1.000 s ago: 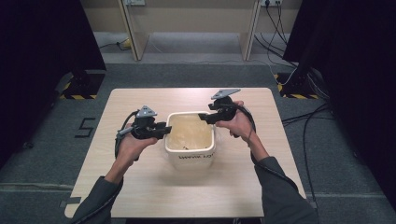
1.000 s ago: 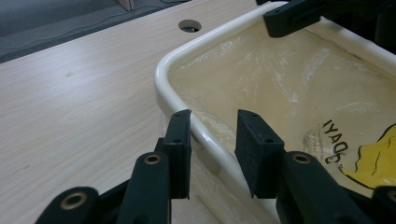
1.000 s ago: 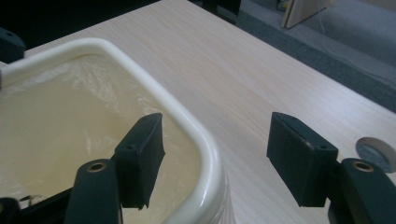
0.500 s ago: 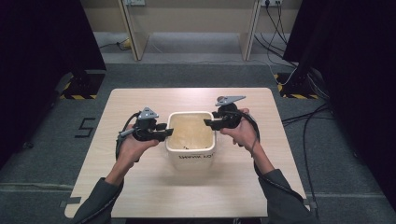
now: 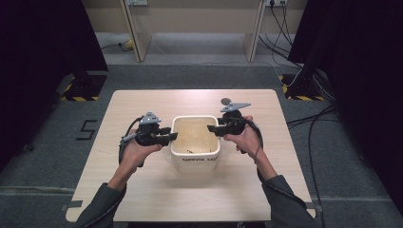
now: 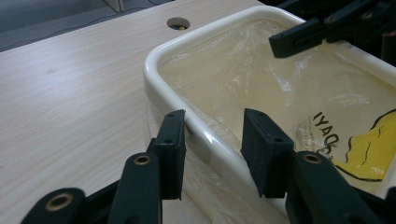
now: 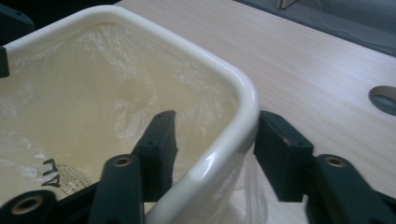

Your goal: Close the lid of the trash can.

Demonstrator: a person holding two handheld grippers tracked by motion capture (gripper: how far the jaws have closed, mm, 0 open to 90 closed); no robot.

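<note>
Straddling bin (image 5: 195, 153) rim, both grippers (image 5: 172, 137) seemingly unclamped

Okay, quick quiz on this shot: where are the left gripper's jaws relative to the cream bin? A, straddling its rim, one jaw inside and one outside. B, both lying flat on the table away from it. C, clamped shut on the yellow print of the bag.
A: in the left gripper view the left gripper stands open, with the rim of the cream bin between its jaws.
</note>
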